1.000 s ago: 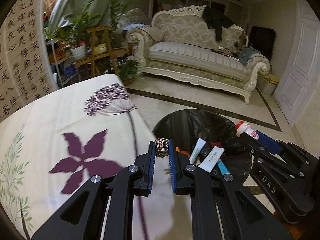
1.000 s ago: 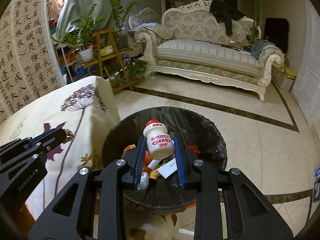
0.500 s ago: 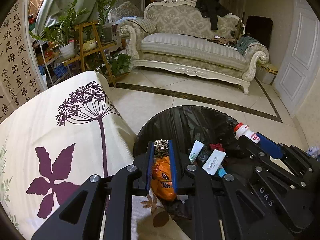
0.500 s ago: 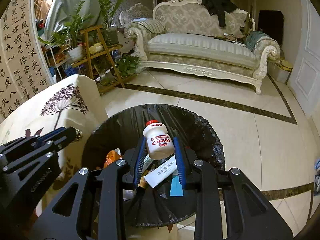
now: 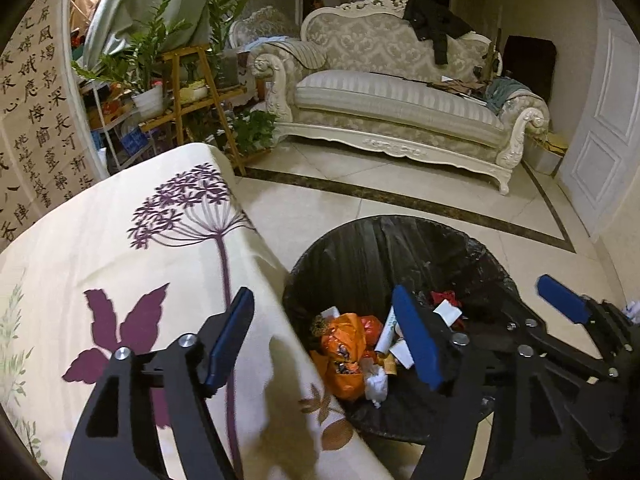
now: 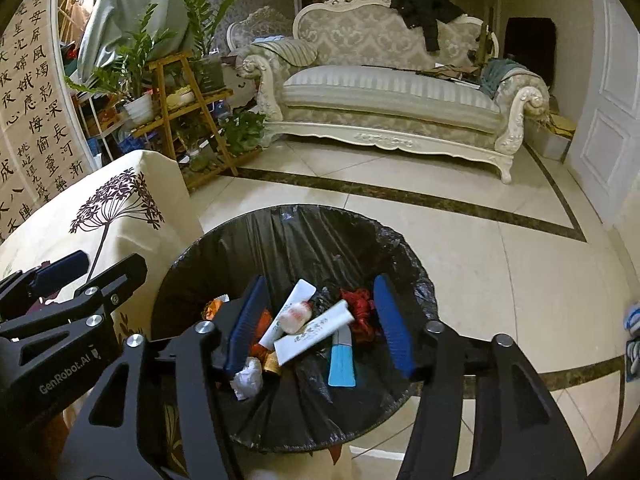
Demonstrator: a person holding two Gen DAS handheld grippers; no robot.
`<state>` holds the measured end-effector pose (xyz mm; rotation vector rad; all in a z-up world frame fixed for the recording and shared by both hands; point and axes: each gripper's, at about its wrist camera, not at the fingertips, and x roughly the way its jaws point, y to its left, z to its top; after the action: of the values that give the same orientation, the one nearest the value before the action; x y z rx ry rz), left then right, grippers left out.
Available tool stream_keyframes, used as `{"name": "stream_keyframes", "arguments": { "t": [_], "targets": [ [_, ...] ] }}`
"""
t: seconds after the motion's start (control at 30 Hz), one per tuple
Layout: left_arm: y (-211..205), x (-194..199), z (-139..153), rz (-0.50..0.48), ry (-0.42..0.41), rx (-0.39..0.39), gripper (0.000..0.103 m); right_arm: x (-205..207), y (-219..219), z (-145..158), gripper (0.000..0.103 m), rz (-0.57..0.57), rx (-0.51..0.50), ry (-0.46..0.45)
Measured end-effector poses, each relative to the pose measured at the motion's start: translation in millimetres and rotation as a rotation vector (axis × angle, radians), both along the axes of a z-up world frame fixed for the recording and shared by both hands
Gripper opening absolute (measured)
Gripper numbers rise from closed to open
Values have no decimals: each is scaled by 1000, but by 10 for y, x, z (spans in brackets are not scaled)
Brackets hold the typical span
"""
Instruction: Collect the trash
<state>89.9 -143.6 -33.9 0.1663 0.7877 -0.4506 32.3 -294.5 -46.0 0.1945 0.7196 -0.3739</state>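
Observation:
A black-lined trash bin [image 6: 304, 236] stands on the floor beside the table; it also shows in the left wrist view [image 5: 372, 248]. My right gripper [image 6: 320, 320] is open and empty right above the bin. The white bottle with a red cap [image 6: 295, 315] lies in the bin among white tubes [image 6: 316, 332], a blue tube [image 6: 341, 360] and crumpled paper [image 6: 248, 376]. My left gripper [image 5: 324, 340] is open and empty over the bin's left rim and the table edge. An orange wrapper [image 5: 344, 344] lies in the bin below it.
The table with a cream cloth printed with purple flowers [image 5: 120, 280] is left of the bin. A cream sofa [image 5: 392, 100] stands at the back. A wooden plant stand [image 5: 192, 92] is at back left. A white door [image 5: 604, 120] is at right.
Both grippers have opened. The white bottle has dropped from the right gripper into the bin. The small braided item has left the left gripper, which now stands over the bin edge.

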Motion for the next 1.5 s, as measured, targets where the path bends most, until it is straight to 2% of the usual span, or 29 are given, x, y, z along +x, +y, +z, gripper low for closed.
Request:
{"name": "stream_keyframes", "arguments": {
  "t": [0.1, 0.53, 0.87, 1.0, 1.17, 1.5],
  "targets": [
    [43, -33, 7, 8, -5, 2, 73, -61, 2, 35, 62, -10, 0, -4],
    [376, -390, 179, 52, -32, -15, 79, -428, 257, 259, 70, 7, -26, -40],
    [651, -723, 322, 97, -81, -9, 84, -733, 499, 452, 72, 37, -51, -80],
    [748, -796, 370, 111, -88, -14, 84, -849, 586, 538, 78, 44, -78, -102],
    [859, -871, 417, 144, -92, -34, 84, -934, 650, 595, 78, 52, -91, -115],
    [917, -938, 478, 151, -110, -49, 84, -999, 670, 654, 78, 50, -93, -133]
  ]
}}
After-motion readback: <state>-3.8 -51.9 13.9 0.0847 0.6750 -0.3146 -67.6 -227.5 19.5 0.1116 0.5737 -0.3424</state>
